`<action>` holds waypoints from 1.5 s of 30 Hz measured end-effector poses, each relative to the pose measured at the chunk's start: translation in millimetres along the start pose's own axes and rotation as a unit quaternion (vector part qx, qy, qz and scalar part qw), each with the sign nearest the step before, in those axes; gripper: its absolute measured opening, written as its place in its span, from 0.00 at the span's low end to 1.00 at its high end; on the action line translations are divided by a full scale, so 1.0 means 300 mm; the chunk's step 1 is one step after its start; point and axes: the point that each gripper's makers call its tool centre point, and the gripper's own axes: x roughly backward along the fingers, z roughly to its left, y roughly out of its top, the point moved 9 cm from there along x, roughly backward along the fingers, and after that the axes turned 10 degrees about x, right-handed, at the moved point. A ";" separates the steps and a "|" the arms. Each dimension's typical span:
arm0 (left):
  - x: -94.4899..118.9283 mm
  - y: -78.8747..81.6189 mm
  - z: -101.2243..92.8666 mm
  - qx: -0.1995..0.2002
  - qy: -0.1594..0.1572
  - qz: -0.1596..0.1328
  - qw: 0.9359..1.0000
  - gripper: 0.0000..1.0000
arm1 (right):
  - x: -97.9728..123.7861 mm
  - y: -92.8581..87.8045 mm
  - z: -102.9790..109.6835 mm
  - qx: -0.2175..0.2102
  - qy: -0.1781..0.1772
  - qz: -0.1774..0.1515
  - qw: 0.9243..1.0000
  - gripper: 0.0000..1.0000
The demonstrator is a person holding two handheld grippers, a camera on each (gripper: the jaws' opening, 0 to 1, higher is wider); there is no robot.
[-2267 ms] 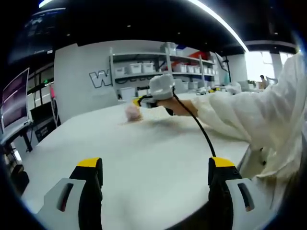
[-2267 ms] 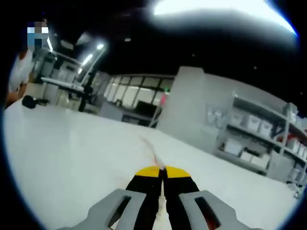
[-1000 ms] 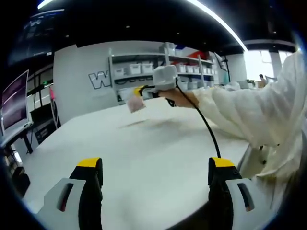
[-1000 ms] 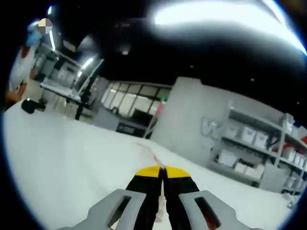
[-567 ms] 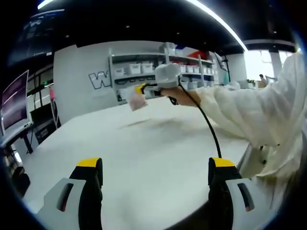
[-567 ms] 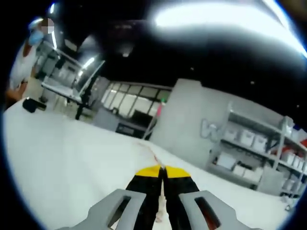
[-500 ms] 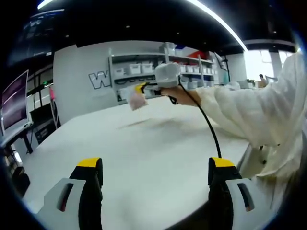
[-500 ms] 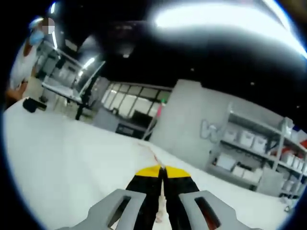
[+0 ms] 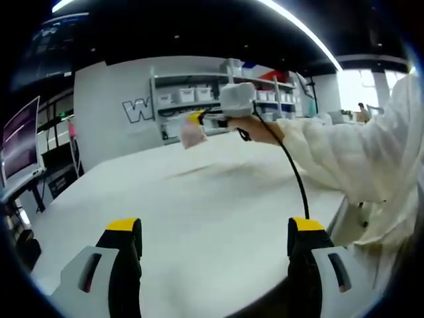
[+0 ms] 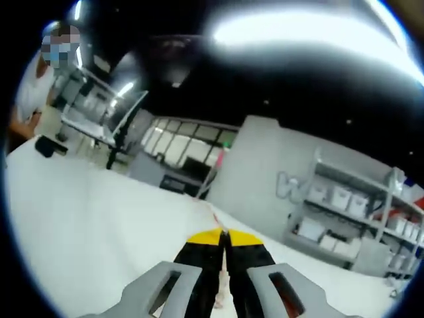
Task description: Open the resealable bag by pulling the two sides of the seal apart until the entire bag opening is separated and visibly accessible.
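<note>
Resealable bag (image 9: pixel 191 135), small, pinkish and see-through, hangs in the air above the far part of the white bench (image 9: pixel 199 218), pinched at its top edge by the right tongs (image 9: pixel 196 120); it does not touch the bench surface, and a soft shadow lies on the bench below it. Nearest in the left gripper view, the left tongs (image 9: pixel 215 228) stand with their two yellow-tipped black jaws spread wide apart over the near edge of the bench, released and with nothing between them; farther off, a person's hand (image 9: pixel 257 128) in a loose white sleeve (image 9: pixel 344 156) reaches in from the right side and carries the right tongs, with a black cable (image 9: pixel 296 180) trailing from them down toward the near right edge of the bench. In the right gripper view, the right tongs (image 10: pixel 223 236) are clenched, the yellow tips pressed together on a thin strip of the bag (image 10: pixel 224 268) that shows in the slit between the black jaws; whether the bag's seal is parted cannot be told. Beyond the bench's far edge stands a grey wall with white lettering (image 9: pixel 137 108), and beside it a shelf rack (image 9: pixel 218 93) loaded with white bins; a monitor (image 9: pixel 20 142) sits off the bench's left side.
</note>
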 end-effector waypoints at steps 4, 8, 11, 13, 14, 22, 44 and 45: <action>0.000 -0.001 -0.001 0.000 -0.001 0.001 1.000 0.90 | 0.021 0.012 0.008 0.019 0.004 -0.004 1.000 0.00; 0.001 -0.001 -0.004 0.000 -0.002 0.000 1.000 0.90 | 0.035 0.023 0.009 0.019 0.008 -0.010 1.000 0.00; 0.004 0.000 -0.004 0.000 -0.001 0.000 1.000 0.90 | 0.051 0.025 0.013 0.029 0.009 -0.013 0.999 0.00; 0.006 -0.001 -0.004 0.000 0.000 0.000 1.000 0.90 | 0.058 0.025 0.013 0.029 0.011 -0.014 0.999 0.00; 0.006 -0.002 -0.003 0.001 0.000 0.000 1.000 0.90 | 0.063 0.027 0.013 0.028 0.012 -0.015 0.999 0.00; 0.000 0.006 -0.007 -0.003 -0.004 -0.001 1.000 0.90 | 0.091 0.047 0.006 0.025 0.014 -0.031 0.999 0.00; -0.002 0.003 -0.007 -0.002 -0.006 0.000 1.000 0.90 | 0.177 0.041 0.040 0.041 0.035 -0.035 0.998 0.00; -0.002 0.003 -0.006 -0.002 -0.006 0.000 1.000 0.90 | 0.183 0.043 0.041 0.040 0.036 -0.037 0.998 0.00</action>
